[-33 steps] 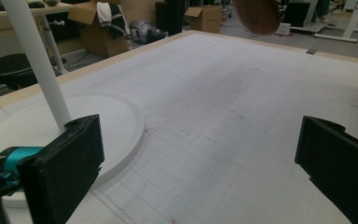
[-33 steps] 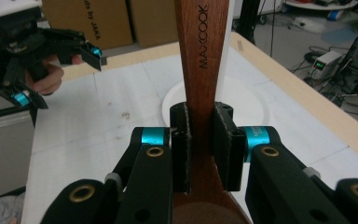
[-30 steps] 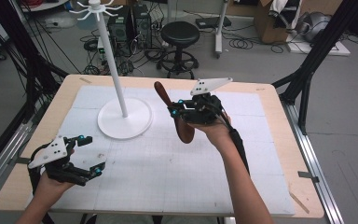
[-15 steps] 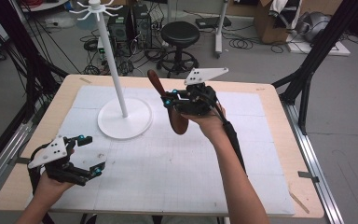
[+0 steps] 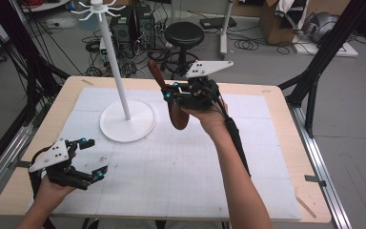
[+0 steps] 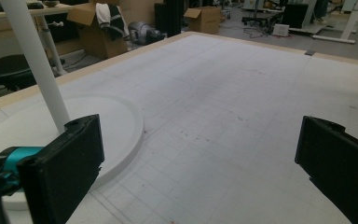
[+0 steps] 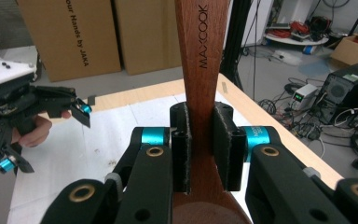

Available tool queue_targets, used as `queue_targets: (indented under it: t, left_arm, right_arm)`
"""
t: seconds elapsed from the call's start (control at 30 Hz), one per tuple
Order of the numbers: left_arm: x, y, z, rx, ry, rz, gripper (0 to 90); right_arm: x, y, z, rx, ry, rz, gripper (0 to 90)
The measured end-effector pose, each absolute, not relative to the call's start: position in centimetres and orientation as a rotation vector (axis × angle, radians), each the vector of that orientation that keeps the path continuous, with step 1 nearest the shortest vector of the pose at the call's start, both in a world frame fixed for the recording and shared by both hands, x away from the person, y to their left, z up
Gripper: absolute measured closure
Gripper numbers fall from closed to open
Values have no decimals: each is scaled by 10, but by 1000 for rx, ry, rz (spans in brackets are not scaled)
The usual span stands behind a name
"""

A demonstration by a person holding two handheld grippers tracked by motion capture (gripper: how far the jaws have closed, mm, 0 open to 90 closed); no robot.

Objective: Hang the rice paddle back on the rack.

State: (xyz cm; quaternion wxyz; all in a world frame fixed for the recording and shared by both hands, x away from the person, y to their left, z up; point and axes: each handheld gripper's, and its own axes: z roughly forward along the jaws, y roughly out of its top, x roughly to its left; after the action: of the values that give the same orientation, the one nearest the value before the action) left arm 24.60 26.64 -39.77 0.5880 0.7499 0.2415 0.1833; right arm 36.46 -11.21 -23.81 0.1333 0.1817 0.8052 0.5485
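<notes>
Wooden spoon (image 5: 167, 94) pinched by raised right gripper (image 5: 171, 93) beside white rack (image 5: 124, 90) | left gripper (image 6: 196, 163) gapes empty over gridded mat (image 6: 242, 116) | right gripper view: "MAXCOOK" handle clamped between pads (image 7: 181, 149), above table.

High view overhead facing forward, gripper views close, sharing white stand (image 5: 126, 125) (image 6: 121, 116).

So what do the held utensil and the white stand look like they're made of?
Utensil: wood, reddish-brown with visible grain, smooth satin finish, "MAXCOOK" marked on the handle; the right tongs are clamped on it. Stand: smooth, uniform matte white pole and round base, probably plastic or painted metal; the pictures don't settle which.
</notes>
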Motion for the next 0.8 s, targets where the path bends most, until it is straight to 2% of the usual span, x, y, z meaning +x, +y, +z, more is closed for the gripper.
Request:
queue_targets:
  t: [0.8]
  left_arm:
    - [246,266,-397,1749,556,427,18]
  right_arm:
    - [374,-101,-213,518,2325,1595,784]
